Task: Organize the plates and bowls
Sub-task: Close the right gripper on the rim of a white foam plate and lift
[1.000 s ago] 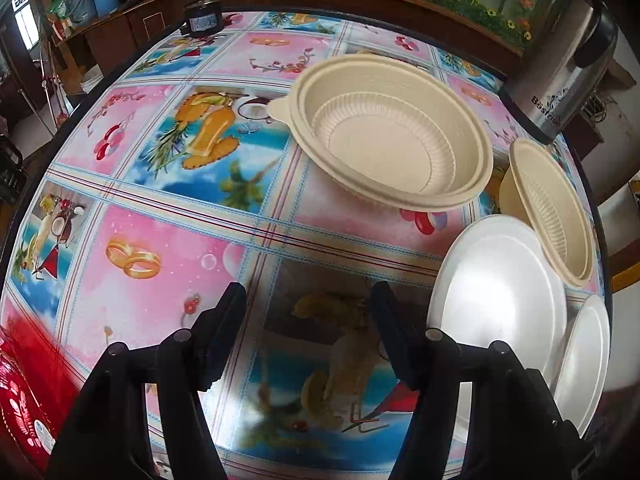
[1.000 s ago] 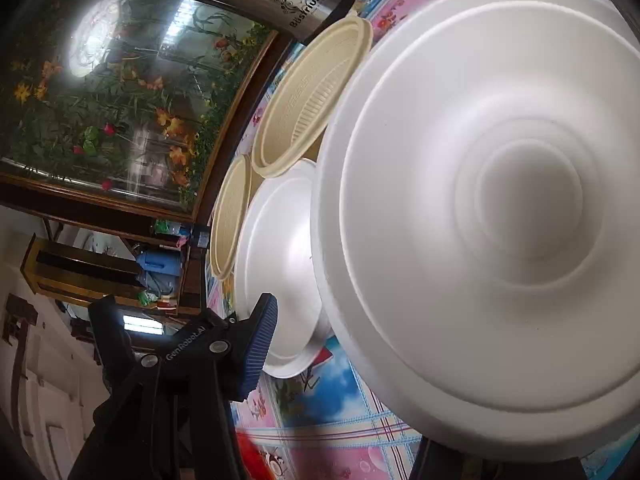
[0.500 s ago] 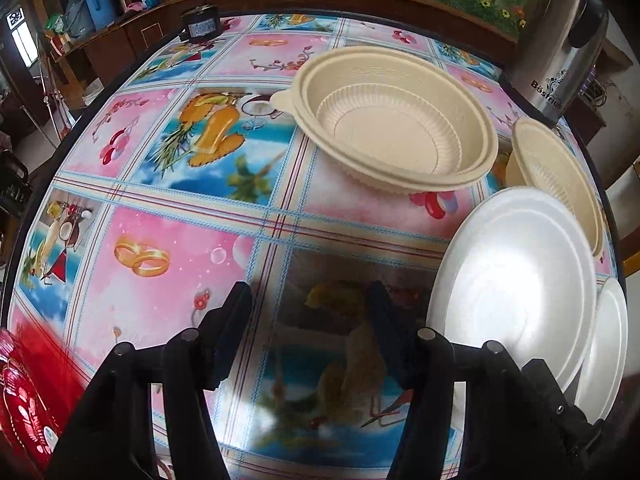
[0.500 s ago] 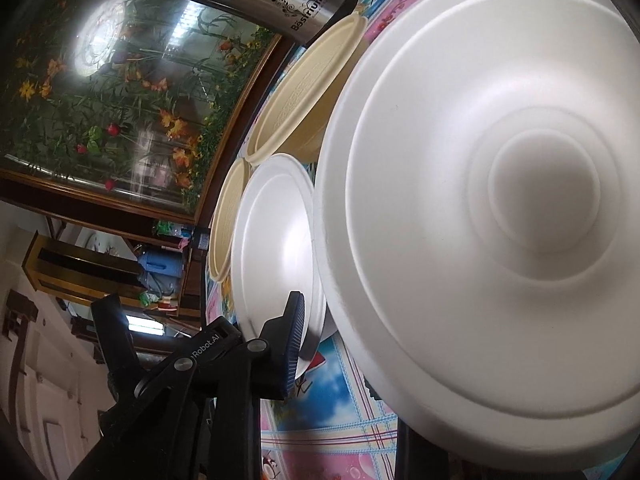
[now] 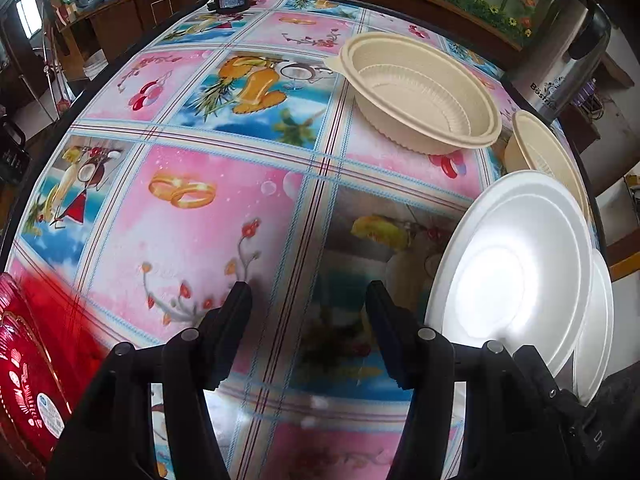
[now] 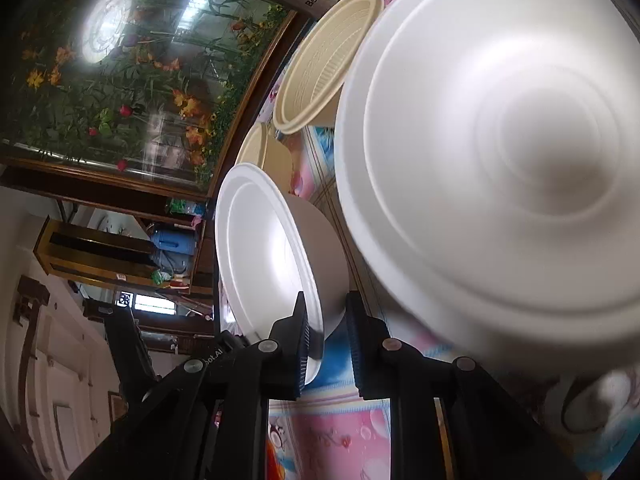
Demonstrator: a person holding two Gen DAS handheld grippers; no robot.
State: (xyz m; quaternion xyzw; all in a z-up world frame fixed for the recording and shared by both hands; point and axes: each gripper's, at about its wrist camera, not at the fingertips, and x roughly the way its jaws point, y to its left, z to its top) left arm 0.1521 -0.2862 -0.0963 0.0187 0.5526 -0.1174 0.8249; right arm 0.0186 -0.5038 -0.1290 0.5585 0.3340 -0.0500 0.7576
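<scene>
Only in the right wrist view is the right gripper (image 6: 325,344) seen clamped on a smooth white foam bowl's (image 6: 280,248) rim; the left gripper (image 5: 308,332) is held apart, empty

Left wrist view: high over tablecloth (image 5: 248,216). Right wrist view: low, rolled sideways (close). Shared: white bowl (image 5: 516,276).

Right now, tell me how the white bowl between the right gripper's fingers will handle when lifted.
The white bowl looks like thin foam, so probably very light. Held only at its rim by the right gripper, it may flex or dent.
</scene>
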